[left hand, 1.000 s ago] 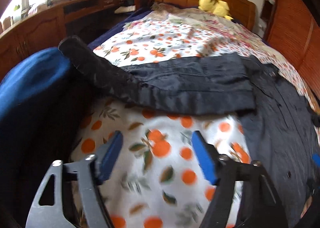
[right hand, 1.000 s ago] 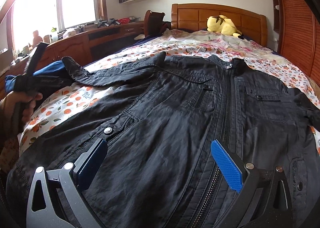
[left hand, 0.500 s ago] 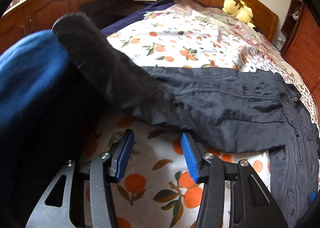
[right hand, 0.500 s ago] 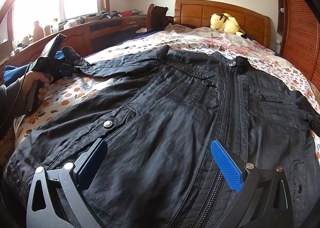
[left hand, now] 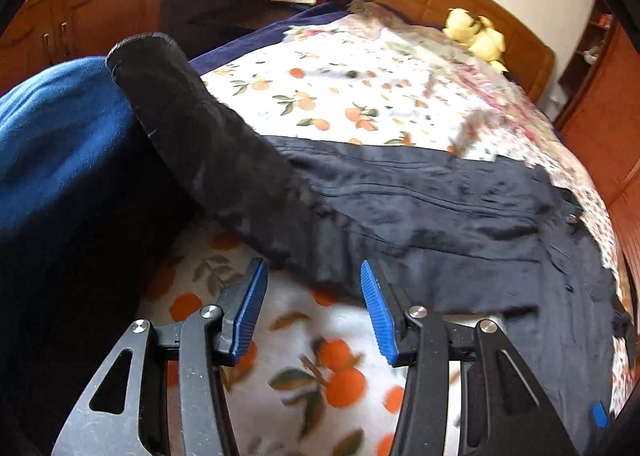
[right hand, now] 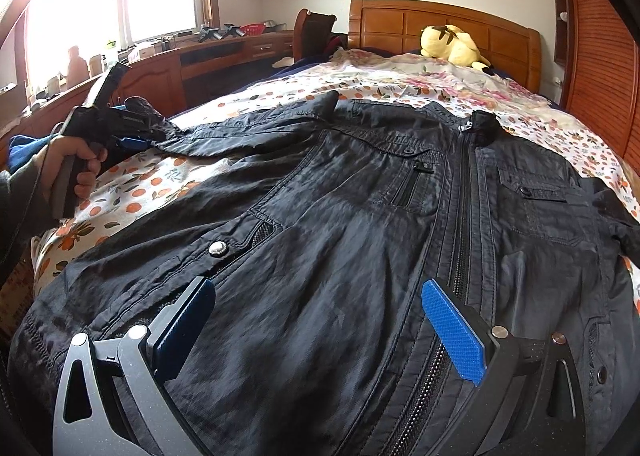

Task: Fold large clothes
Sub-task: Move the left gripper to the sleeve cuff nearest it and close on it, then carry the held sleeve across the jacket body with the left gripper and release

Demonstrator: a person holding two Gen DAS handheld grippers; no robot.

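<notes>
- The task looks to be at its beginning: the black jacket point(right hand: 360, 216) lies spread flat on the bed point(right hand: 400, 84), front side up, zipper closed, and I see no fold made yet.
- One sleeve point(left hand: 224, 160) stretches out sideways from the body, and its cuff end rests on a blue cloth point(left hand: 52, 144) at the edge of the bed. It seems the first part to bring in.
- The left gripper point(left hand: 312, 296) is half spread and holds nothing. The lower edge of the sleeve lies just ahead of its fingertips, with bare bedsheet under the jaws.
- The right gripper point(right hand: 316, 320) hovers low over the lower front of the jacket, jaws spread wide and empty, the zipper point(right hand: 460, 236) running forward just inside its right finger.
- Still to do, as I judge: fold in both sleeves, then fold the body.
- The jacket fabric is thin, slightly shiny and finely wrinkled, like nylon or waxed cotton. It has a metal snap button point(right hand: 218, 248), chest pockets with flaps and a small mesh insert.
- The sleeve cuff looks more matte and thicker, with a stitched hem.
- The bedsheet point(left hand: 340, 356) is soft white cloth printed with oranges and leaves.
- The gripper pads point(right hand: 454, 332) are blue with a ribbed texture, on dark metal arms.
- Far ahead, a yellow plush toy point(right hand: 452, 44) lies against the wooden headboard point(right hand: 500, 32).
</notes>
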